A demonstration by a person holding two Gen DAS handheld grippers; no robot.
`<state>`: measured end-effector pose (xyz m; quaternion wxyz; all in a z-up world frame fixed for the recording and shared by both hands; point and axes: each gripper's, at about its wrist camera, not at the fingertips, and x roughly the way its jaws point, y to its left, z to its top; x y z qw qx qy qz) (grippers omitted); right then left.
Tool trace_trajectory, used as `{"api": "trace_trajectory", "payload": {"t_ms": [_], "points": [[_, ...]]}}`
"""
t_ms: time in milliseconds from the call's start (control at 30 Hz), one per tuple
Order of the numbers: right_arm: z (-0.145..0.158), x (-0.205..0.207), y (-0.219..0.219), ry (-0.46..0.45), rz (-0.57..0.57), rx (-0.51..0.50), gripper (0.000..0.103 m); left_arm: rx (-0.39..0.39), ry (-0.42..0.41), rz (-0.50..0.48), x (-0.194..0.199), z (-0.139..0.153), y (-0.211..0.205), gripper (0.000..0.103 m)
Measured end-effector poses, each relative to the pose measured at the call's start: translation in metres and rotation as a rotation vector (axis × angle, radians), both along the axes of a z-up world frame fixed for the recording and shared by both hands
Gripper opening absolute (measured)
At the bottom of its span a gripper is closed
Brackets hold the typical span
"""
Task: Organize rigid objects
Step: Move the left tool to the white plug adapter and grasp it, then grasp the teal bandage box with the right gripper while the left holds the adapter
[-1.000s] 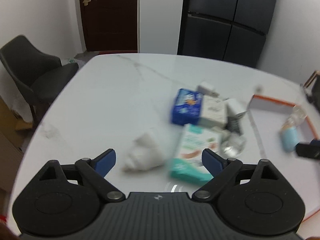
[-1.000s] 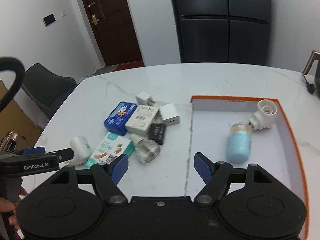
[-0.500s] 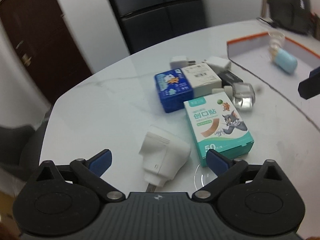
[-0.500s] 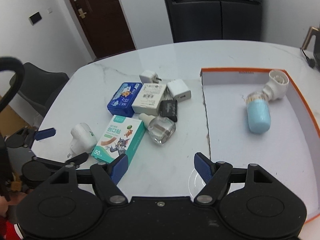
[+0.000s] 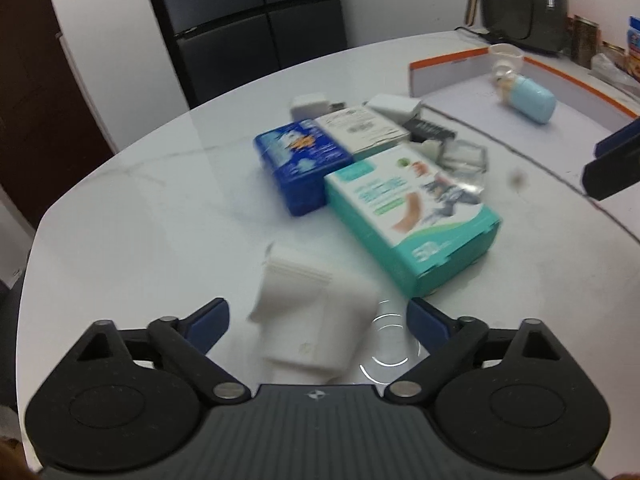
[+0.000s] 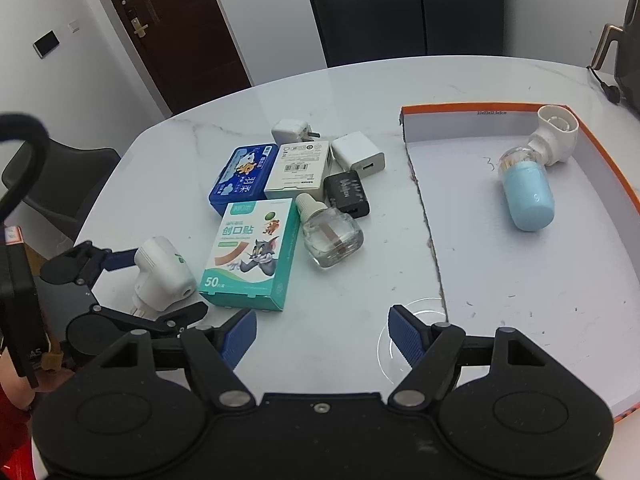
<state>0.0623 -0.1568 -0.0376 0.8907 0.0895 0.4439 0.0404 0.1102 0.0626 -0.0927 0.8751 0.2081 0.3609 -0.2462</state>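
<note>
the job looks barely begun: only two things lie in the orange-rimmed tray [image 6: 592, 132] at the right of the right wrist view, a pale blue capsule-shaped holder [image 6: 528, 194] and a white plug-in fitting [image 6: 556, 134] touching its top end near the tray's far corner. everything else is out on the white counter [image 6: 360, 84], bunched left of the tray: a blue tin [image 6: 242, 176], a white label box [image 6: 300, 170] just beside it, a small white plug [image 6: 290, 132] behind them, a white charger cube [image 6: 360, 156], a black charger [image 6: 346, 194], a clear glass refill bottle [image 6: 330, 232] and a teal bandage box [image 6: 252, 252]. the next piece seems to be the white plug-in unit [image 5: 308, 316] at the lower left of that cluster. the left claw [image 5: 318, 320] is spread around it with its jaws having just been narrowing; the unit sits between the blue pads, and in the blurred left wrist view gaps show on both sides, so it does not look pinched yet. the right claw [image 6: 322, 334] is spread wide and empty, hovering over bare counter at the tray's near left edge. by this reading eight pieces are left to move.
</note>
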Motion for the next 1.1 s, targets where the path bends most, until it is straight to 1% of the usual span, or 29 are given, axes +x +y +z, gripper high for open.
{"api": "trace_trajectory", "payload": {"t_ms": [67,133,167,200,233,267,333,400,500,567,667,733,833,900,933,1000,1033,1100], "points": [[-0.003,0.002,0.004,0.007,-0.001,0.004,0.087,-0.031,0.013,0.018,0.004,0.0,0.004,0.087],[-0.007,0.005,0.009,0.012,0.003,0.002,0.087,-0.062,0.015,0.028,0.006,0.003,0.005,0.086],[-0.009,0.007,0.012,0.014,0.006,0.001,0.087,-0.063,0.01,0.028,0.006,0.003,0.004,0.083],[-0.01,0.009,0.015,0.017,0.01,-0.001,0.087,-0.06,0.008,0.03,0.006,0.003,0.002,0.072],[-0.011,0.012,0.018,0.018,0.014,-0.002,0.087,-0.059,0.015,0.031,0.006,0.001,0.001,0.067],[-0.012,0.014,0.021,0.017,0.023,-0.002,0.087,-0.066,0.01,0.04,0.005,0.001,0.002,0.066],[-0.013,0.019,0.029,0.011,0.036,-0.009,0.087,-0.082,0.017,0.072,0.005,0.001,0.005,0.065],[-0.016,0.027,0.037,0.016,0.046,-0.017,0.087,-0.111,0.04,0.129,0.006,0.002,0.011,0.065],[-0.019,0.039,0.048,0.016,0.06,0.005,0.088,-0.183,0.097,0.247,0.008,0.005,0.024,0.065],[-0.021,0.048,0.058,0.005,0.061,-0.009,0.09,-0.235,0.126,0.329,0.008,0.008,0.035,0.065],[-0.027,0.062,0.071,0.016,0.045,-0.025,0.091,-0.29,0.142,0.422,0.005,0.015,0.047,0.065],[-0.033,0.072,0.077,0.034,0.031,-0.034,0.091,-0.293,0.14,0.451,0.003,0.019,0.051,0.065],[-0.042,0.086,0.086,0.048,0.003,-0.091,0.092,-0.302,0.127,0.476,-0.001,0.025,0.055,0.065],[-0.051,0.096,0.092,0.077,0.008,-0.129,0.092,-0.305,0.124,0.497,-0.003,0.027,0.056,0.065],[-0.055,0.1,0.095,0.095,0.019,-0.132,0.093,-0.306,0.12,0.505,-0.004,0.028,0.057,0.065],[-0.057,0.101,0.097,0.076,0.041,-0.151,0.086,-0.314,0.118,0.519,-0.005,0.03,0.058,0.065],[-0.056,0.102,0.098,0.075,0.056,-0.157,0.084,-0.317,0.118,0.523,-0.007,0.032,0.058,0.065],[-0.051,0.098,0.097,0.062,0.072,-0.141,0.083,-0.315,0.115,0.529,-0.008,0.035,0.055,0.065]]}}
